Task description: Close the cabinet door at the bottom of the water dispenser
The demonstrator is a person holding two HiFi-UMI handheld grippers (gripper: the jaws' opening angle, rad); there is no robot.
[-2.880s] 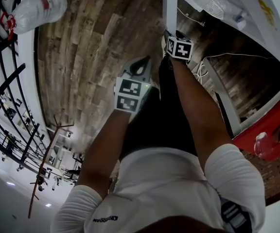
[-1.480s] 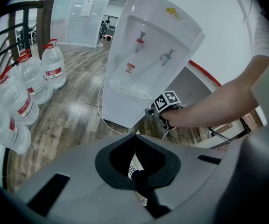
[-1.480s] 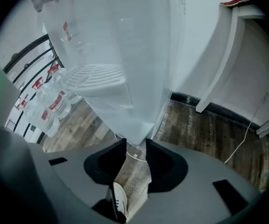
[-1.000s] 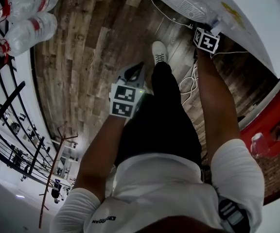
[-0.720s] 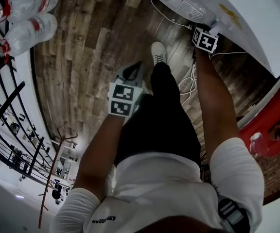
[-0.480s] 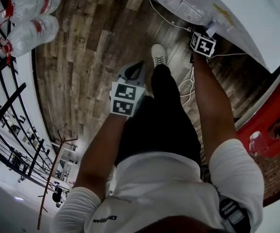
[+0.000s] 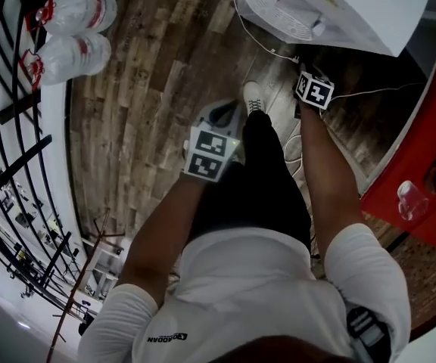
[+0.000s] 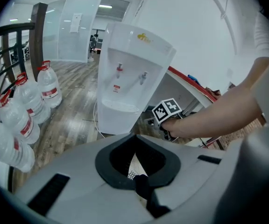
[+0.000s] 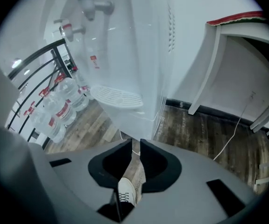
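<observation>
**Head view:** I'm looking down past the person's legs at the water dispenser [image 7: 331, 2], which stands at the top of the picture. My right gripper [image 7: 311, 88] hangs just in front of the dispenser, clear of it. My left gripper [image 7: 220, 114] is further back from the dispenser, over the wooden floor [image 7: 142, 89].

**Left gripper view:** The left jaws sit tip to tip with nothing in them. Beyond them the dispenser's lower front looks flat and flush, so I judge the cabinet door [image 8: 117, 122] already closed. Water bottles [image 8: 27, 106] stand to the dispenser's left.

**Right gripper view:** The right jaws have just been closing and now leave only a narrow slit. Nothing is between them; only floor and a white shoe [image 9: 126, 192] show through, far below. The dispenser's side stands close ahead.

I reckon the closing step is done. Next I'd only check that the door is seated and draw both grippers away from the dispenser.
</observation>
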